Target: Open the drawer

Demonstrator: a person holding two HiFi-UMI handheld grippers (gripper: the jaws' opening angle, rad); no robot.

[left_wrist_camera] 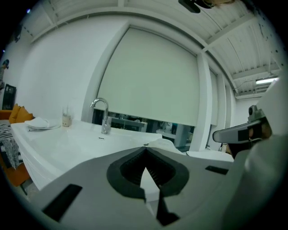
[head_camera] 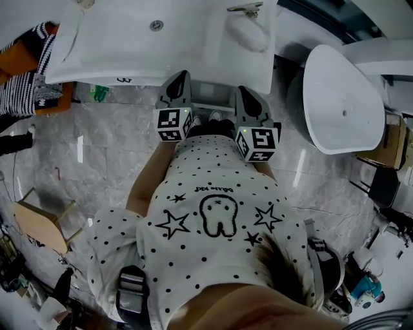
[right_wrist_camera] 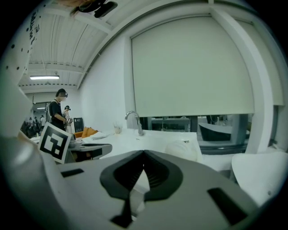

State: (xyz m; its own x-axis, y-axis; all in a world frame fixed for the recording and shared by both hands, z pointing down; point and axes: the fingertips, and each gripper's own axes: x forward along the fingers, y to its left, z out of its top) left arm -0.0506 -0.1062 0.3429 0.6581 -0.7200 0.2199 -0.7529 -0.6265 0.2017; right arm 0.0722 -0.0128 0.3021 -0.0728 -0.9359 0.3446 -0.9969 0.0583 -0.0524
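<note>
Left claw (left_wrist_camera: pixel 145 150) and right claw (right_wrist_camera: pixel 144 153) clenched empty near pale grey drawer front (head_camera: pixel 213 94)

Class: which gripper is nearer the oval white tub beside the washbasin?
Right. The right gripper is just left of the oval white tub in the head view; the left gripper lies farther left, beyond the right one.

Cabinet front: hidden under the white countertop (head_camera: pixel 161 61) in the head view; only a grey strip (head_camera: pixel 213 95) shows past its edge.
Faucet (head_camera: pixel 246 8): cut off by the top edge.
Shoes (head_camera: pixel 205 118): mostly covered by the dotted shirt (head_camera: pixel 213 193).
Cup (left_wrist_camera: pixel 66 119): too small to tell contents.
</note>
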